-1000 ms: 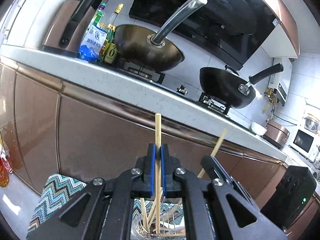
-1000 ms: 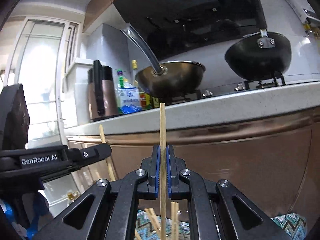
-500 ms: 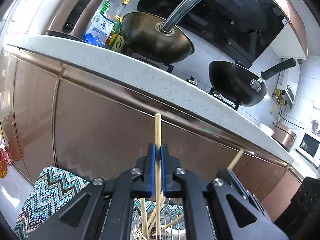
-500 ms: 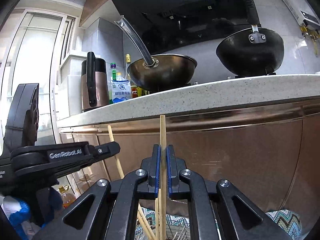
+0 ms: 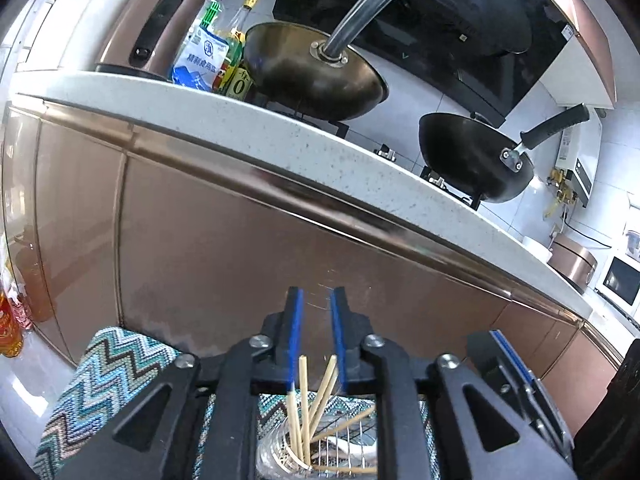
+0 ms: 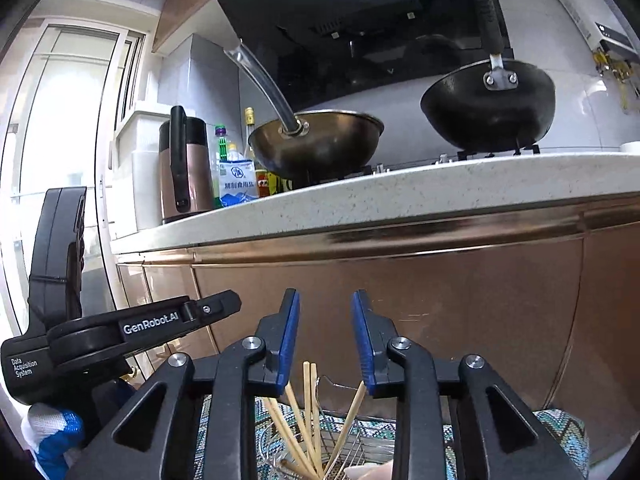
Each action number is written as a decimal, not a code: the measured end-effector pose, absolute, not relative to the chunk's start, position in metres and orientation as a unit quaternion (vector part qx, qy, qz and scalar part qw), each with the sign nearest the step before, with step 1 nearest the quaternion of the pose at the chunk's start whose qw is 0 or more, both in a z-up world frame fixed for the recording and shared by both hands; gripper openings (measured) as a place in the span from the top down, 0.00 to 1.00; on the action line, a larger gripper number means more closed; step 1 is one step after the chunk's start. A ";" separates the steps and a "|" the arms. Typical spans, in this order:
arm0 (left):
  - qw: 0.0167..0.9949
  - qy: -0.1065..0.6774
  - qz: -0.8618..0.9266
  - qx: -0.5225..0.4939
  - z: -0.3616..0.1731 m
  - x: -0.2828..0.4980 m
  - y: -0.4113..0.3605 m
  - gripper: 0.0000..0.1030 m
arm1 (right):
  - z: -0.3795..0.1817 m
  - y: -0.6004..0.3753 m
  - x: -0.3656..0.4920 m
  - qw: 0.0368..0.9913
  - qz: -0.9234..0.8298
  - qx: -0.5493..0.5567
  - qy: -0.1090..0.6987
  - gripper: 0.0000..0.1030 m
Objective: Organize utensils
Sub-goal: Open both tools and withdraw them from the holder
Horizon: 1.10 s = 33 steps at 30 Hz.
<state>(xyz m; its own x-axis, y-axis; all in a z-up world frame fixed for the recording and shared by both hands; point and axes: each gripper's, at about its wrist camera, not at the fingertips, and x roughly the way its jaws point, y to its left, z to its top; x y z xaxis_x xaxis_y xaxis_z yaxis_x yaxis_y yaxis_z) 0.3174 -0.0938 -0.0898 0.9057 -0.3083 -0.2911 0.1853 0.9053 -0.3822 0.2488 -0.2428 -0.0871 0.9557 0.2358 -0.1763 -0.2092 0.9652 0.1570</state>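
Both jaws opening, nothing pinched: left gripper [image 5: 316,300], right gripper [image 6: 325,304]. Chopsticks [image 5: 304,408] standing in wire basket [image 6: 352,436] directly below. Risk judged: loose leaning sticks snagged on withdrawal, tipping out.

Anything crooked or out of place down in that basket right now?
Nothing is spilled or damaged. The chopsticks stand in the wire basket splayed at different angles rather than bundled straight; one lies almost flat across the mesh. Both tongs are opening with nothing between them.
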 end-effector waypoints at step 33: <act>0.973 0.193 -0.062 -0.108 -0.076 0.129 -0.012 0.50 | -0.053 -0.263 0.061 0.987 0.029 0.044 0.154 0.42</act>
